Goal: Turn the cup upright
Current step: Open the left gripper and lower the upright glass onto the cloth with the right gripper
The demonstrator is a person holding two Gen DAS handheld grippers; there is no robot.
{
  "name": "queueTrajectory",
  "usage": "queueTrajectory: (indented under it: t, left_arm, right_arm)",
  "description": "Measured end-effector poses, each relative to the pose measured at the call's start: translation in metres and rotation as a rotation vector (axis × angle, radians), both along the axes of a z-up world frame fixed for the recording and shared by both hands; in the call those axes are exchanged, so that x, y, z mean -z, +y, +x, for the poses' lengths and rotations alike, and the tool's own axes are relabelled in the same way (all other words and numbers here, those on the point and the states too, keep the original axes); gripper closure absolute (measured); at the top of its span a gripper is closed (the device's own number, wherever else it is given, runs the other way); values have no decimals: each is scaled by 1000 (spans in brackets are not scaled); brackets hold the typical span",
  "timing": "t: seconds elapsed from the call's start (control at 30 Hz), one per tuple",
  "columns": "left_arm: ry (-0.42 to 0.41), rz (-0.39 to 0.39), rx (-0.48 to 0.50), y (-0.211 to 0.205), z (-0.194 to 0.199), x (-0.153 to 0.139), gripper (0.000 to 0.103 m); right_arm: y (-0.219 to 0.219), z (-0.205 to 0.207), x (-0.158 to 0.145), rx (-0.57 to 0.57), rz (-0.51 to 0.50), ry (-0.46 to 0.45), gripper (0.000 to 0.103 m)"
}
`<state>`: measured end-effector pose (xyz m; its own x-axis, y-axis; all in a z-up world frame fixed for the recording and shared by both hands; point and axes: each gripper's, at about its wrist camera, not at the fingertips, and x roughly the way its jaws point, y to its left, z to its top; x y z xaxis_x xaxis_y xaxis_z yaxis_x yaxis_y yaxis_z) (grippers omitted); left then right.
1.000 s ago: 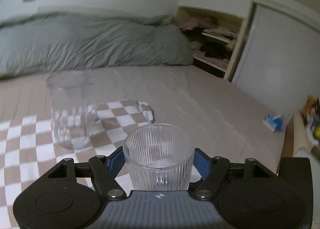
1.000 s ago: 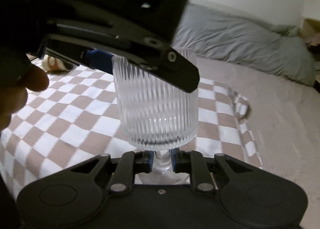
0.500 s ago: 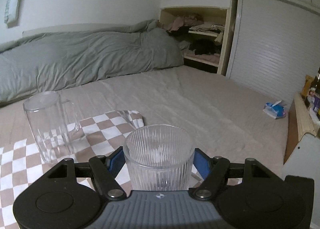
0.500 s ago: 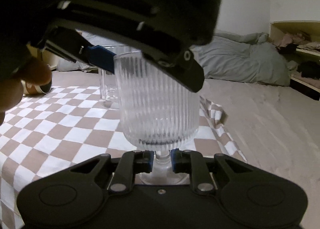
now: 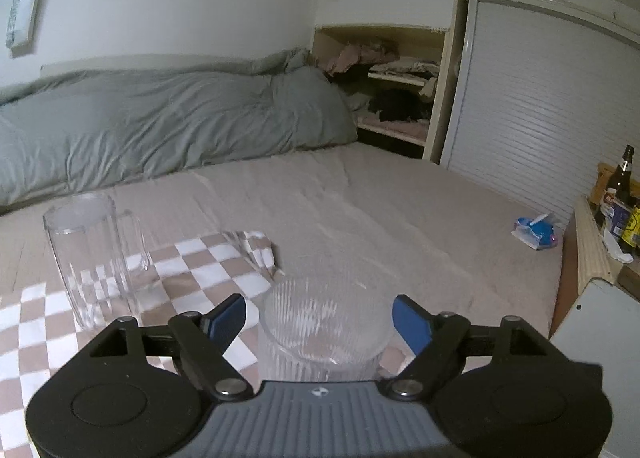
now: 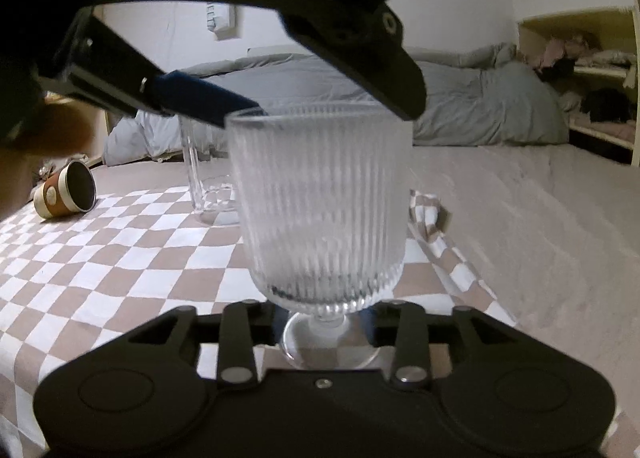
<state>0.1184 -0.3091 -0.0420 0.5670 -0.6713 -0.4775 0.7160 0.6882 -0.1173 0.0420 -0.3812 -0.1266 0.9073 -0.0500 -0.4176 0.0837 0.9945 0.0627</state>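
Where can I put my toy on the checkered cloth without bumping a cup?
The checkered cloth is bare between the tipped brown cup and the ribbed goblet. The plain sheet right of the goblet, up to the grey duvet, is bare. It's crowded around the goblet, with the clear mug close behind.

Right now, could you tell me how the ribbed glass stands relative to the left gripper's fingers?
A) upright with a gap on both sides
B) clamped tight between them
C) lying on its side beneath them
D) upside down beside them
A: the ribbed glass stands upright on its foot, and the left gripper has its blue fingers spread clear of the rim on both sides.
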Motion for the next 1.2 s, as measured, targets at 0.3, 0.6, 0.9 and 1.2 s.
queueTrajectory:
  t: [0.3, 0.6, 0.9, 1.2]
  left_arm:
    - [18, -17, -26, 19, -5, -13, 3]
    - [14, 20, -85, 54, -17, -42, 0]
    - [-6, 50, -122, 96, -38, -62, 0]
    - [-13, 70, -182, 142, -59, -73, 0]
  right_arm:
    - [-5, -15, -21, 25, 27, 35, 6]
    - [-9, -40, -50, 111, 20, 85, 0]
    - [6, -69, -94, 144, 16, 82, 0]
    - [30, -98, -127, 172, 14, 58, 0]
